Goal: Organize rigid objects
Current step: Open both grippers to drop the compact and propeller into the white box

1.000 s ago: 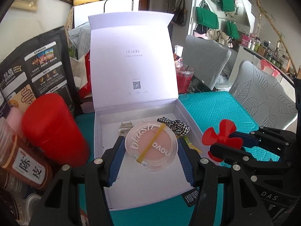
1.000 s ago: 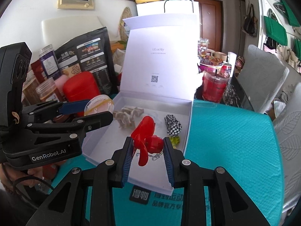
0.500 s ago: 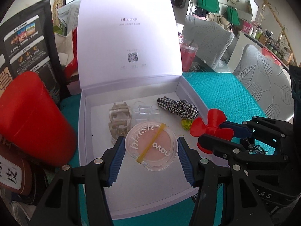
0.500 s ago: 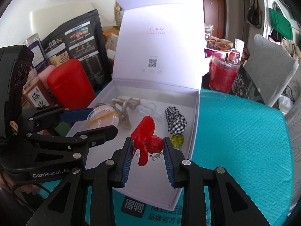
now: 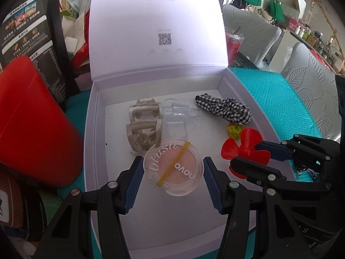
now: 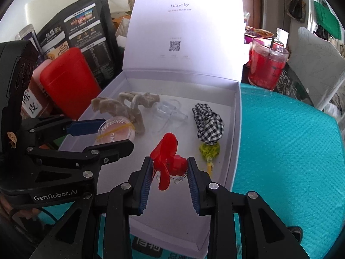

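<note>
My left gripper (image 5: 173, 170) is shut on a round clear blush compact (image 5: 173, 166) with a yellow band across it, held just above the floor of the open white box (image 5: 92, 129). My right gripper (image 6: 170, 170) is shut on a small red fan (image 6: 167, 159), over the box's front right part. In the right wrist view the compact (image 6: 117, 130) and the left gripper (image 6: 101, 137) sit to the left. In the left wrist view the red fan (image 5: 244, 149) and the right gripper (image 5: 256, 155) sit to the right. A beige hair claw (image 5: 143, 127), a clear clip (image 5: 179, 112), a checked scrunchie (image 5: 224, 108) and a yellow-green bobble (image 5: 234, 130) lie in the box.
The box lid (image 5: 157, 28) stands upright behind. A red canister (image 5: 30, 116) and black pouches (image 5: 28, 34) crowd the left side. A glass of red drink (image 6: 266, 64) stands back right. The teal tablecloth (image 6: 291, 151) spreads to the right, with grey chairs (image 5: 312, 86) beyond.
Both grippers have sunk toward the box floor with the compact and the fan still held. The box and its contents now loom larger and closer.
</note>
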Demonstrator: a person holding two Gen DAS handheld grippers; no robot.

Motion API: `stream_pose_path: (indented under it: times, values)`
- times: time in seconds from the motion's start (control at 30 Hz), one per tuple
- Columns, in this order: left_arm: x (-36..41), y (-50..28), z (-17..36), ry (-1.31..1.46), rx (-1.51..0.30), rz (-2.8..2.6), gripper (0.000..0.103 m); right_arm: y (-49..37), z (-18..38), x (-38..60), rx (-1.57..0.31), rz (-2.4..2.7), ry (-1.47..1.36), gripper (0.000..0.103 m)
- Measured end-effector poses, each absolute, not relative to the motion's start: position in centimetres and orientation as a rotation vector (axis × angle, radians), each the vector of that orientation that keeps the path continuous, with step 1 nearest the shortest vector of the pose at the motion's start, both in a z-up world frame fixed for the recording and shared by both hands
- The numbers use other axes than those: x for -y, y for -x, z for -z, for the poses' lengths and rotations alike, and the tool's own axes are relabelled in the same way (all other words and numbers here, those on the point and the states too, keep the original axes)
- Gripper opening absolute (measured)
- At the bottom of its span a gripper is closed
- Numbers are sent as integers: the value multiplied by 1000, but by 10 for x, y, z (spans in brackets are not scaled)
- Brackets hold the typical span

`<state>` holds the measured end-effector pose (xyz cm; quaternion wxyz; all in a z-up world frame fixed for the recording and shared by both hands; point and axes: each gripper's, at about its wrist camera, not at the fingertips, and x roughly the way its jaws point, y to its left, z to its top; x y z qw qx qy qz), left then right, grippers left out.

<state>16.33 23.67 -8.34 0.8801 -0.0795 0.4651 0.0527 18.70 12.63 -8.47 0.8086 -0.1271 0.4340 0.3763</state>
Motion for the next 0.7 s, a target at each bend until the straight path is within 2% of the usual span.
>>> stream_pose_path:
  times: [0.7]
  values:
    - [-246, -169, 96, 107, -948, -169, 55, -195, 100, -148, -899, -750, 370, 32]
